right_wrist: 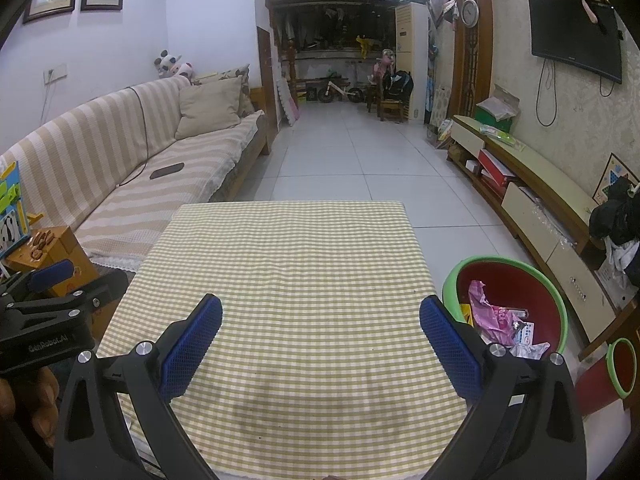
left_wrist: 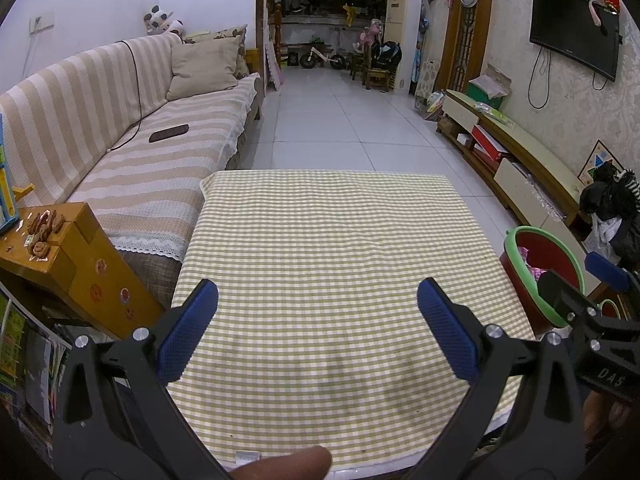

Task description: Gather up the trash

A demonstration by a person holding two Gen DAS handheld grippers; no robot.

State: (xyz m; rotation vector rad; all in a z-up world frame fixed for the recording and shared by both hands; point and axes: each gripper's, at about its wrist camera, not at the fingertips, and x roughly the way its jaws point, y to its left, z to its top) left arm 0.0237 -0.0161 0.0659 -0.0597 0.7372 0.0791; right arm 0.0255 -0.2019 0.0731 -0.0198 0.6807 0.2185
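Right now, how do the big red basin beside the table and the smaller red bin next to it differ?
The big red basin is wide and holds trash: a pink plastic bag and small wrappers. The smaller red bin is narrower, and its inside cannot be seen from here. The basin sits close against the checkered table; the bin stands farther right, near the frame edge. Both are red with a green rim and stand on the floor.

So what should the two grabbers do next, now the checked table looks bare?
Probably just ease both back and stop. The green-and-white checked tablecloth shows no trash, the left gripper and right gripper are both open and hold nothing, and the pink wrappers already lie in the red basin with the green rim.
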